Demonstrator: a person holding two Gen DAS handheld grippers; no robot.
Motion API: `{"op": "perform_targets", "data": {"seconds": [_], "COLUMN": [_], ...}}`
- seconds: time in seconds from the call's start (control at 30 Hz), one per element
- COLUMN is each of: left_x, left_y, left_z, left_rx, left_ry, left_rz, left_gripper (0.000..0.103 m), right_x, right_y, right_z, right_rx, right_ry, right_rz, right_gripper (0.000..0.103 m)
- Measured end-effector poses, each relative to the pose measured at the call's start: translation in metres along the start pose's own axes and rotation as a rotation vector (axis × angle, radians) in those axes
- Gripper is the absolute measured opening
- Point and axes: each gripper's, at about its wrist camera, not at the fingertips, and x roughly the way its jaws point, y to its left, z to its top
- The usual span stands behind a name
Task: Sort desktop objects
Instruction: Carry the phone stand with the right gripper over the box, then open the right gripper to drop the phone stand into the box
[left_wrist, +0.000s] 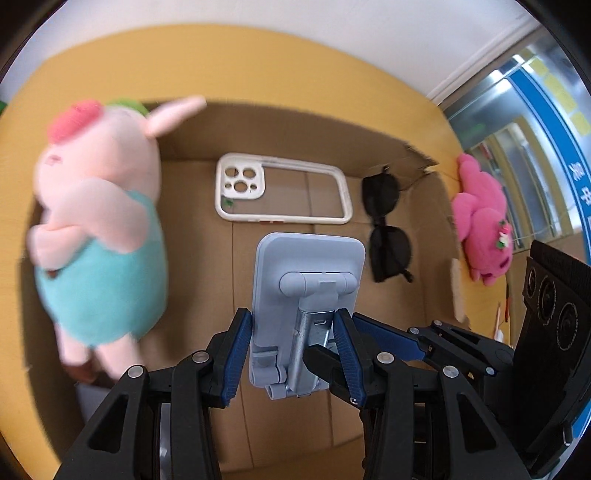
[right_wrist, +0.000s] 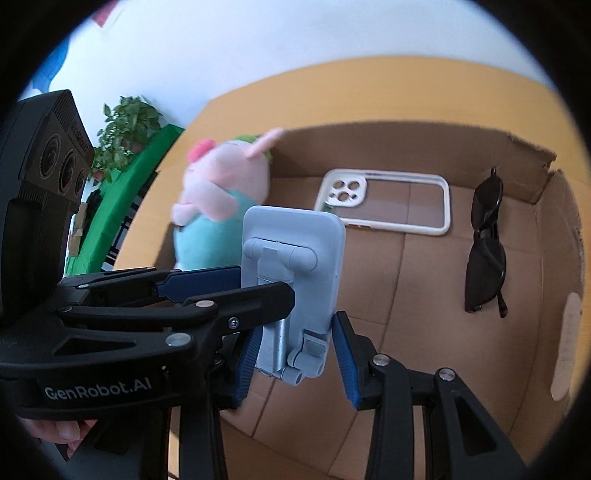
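A light blue folding phone stand (left_wrist: 308, 295) hangs over the open cardboard box (left_wrist: 424, 162). My left gripper (left_wrist: 293, 325) is shut on its lower part, blue pads against both sides. My right gripper (right_wrist: 295, 347) brackets the same stand (right_wrist: 295, 273) from below; its jaws stand slightly off the edges, so its grip is unclear. In the box lie a white phone case (left_wrist: 282, 188), black sunglasses (left_wrist: 386, 221) and a pink pig plush in a teal shirt (left_wrist: 99, 229), which looks blurred.
A magenta plush (left_wrist: 484, 218) lies outside the box's right wall on the yellow table (left_wrist: 258, 59). A potted plant (right_wrist: 125, 125) and green cloth stand at the far left. The right gripper's arm (left_wrist: 461, 343) crosses close beside my left fingers.
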Motion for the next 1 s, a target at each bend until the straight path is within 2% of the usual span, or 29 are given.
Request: {"op": "perform_targets", "data": {"seconds": [0.17,0.3,0.43,0.57,0.63,0.67,0.77,0.87,0.97,1.0], "left_x": [0.038,0.061,0.064,0.064,0.052,0.044,0.006,-0.043,-0.097,-0.119], "left_y": [0.003,0.014,0.014,0.013,0.010,0.009,0.005,0.000,-0.010,-0.016], "left_z": [0.011,0.017,0.018,0.019,0.016,0.014,0.007,-0.009,-0.029,-0.041], "left_rx": [-0.014,-0.066,-0.065,-0.060,-0.043,-0.040,-0.021,0.005,0.033,0.051], "left_ry": [0.060,0.110,0.106,0.139,0.117,0.103,0.021,-0.091,-0.223,-0.277], "left_rz": [0.026,0.015,0.033,0.052,0.074,0.083,0.098,0.119,0.146,0.178], "left_gripper": [0.048,0.047,0.047,0.047,0.051,0.061,0.069,0.075,0.083,0.086], "right_x": [0.034,0.054,0.063,0.067,0.064,0.056,0.020,-0.028,-0.071,-0.080], "right_y": [-0.023,-0.037,-0.043,-0.040,-0.039,-0.038,-0.032,-0.023,-0.015,-0.016], "right_z": [0.008,0.011,0.010,0.008,0.006,0.004,-0.006,-0.023,-0.040,-0.035], "right_rx": [0.039,0.070,0.109,0.107,0.113,0.117,0.112,0.111,0.116,0.122], "right_ry": [0.075,0.123,0.142,0.164,0.163,0.146,0.068,-0.025,-0.096,-0.108], "right_rz": [-0.016,-0.005,0.007,0.002,-0.007,-0.004,-0.013,-0.039,-0.086,-0.100], "right_gripper": [0.038,0.038,0.039,0.043,0.044,0.050,0.062,0.076,0.079,0.079]}}
